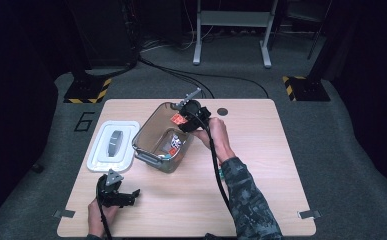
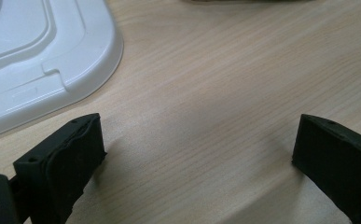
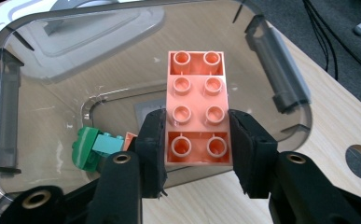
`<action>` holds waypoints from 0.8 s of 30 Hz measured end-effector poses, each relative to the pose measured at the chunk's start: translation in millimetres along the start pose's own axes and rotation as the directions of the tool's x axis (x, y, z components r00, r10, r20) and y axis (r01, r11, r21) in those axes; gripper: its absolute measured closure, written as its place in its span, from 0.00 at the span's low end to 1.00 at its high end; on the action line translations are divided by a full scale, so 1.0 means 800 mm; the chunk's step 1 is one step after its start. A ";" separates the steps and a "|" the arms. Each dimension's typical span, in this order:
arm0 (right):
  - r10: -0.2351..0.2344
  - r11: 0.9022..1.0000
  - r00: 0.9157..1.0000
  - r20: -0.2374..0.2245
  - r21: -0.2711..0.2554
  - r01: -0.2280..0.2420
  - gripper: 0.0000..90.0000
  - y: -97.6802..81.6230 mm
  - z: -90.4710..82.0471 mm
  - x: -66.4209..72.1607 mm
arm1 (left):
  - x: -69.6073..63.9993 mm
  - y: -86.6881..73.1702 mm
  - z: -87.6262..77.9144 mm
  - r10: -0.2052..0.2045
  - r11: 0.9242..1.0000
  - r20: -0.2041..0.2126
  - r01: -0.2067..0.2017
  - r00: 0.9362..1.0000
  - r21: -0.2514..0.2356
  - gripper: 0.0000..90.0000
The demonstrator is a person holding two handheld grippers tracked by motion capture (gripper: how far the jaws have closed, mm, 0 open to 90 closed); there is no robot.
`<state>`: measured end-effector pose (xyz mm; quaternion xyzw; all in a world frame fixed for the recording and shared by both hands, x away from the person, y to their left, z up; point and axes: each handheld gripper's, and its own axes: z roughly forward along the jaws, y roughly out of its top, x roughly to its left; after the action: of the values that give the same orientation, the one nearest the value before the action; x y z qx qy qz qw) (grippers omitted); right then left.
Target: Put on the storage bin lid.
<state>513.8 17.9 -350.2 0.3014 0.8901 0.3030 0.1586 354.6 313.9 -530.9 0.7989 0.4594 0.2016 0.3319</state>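
Right gripper view: right gripper (image 3: 197, 140) pinches a salmon-orange studded building brick (image 3: 197, 109), two studs wide, eight studs showing, both black pads pressed against its long sides near the lower end. Brick hangs over the open mouth of a smoky clear plastic bin (image 3: 10, 60) with grey latch clips on the ends. Inside on the bin floor: a green brick (image 3: 86, 147) touching a teal brick (image 3: 109, 143), plus a bit of another orange piece just beside them, partly hidden by the jaw.

High view: right gripper (image 1: 191, 114) held by the person's right hand (image 1: 213, 132) above the far rim of the bin (image 1: 146, 155), brick (image 1: 178, 119) showing as a small orange patch at the jaws. Left gripper (image 1: 126, 197) rests low at the near left of the table, held by the left hand (image 1: 101, 215).

Left gripper view: left jaws spread wide, nothing between them, bare wood under them; white bin lid (image 2: 43, 60) lies flat just beyond the left jaw.

Surface: light wood table (image 1: 261, 165) with a round cable hole (image 1: 222, 111) near the far edge; lid (image 1: 112, 146) lies just left of the bin. Room: dark, grey carpet floor (image 1: 341, 150), black cables, yellow-black striped stand bases (image 1: 87, 90), grey metal frame legs (image 1: 231, 35) at back.
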 end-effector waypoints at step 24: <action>-0.043 0.994 0.999 -0.002 0.101 0.043 0.64 -0.007 0.031 0.007 | -0.001 0.000 0.001 -0.012 1.000 -0.001 0.012 1.000 -0.009 0.02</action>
<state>518.7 28.7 -373.1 0.2899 0.9104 0.2542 0.1499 354.6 313.1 -531.4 0.7944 0.4636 0.2022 0.3365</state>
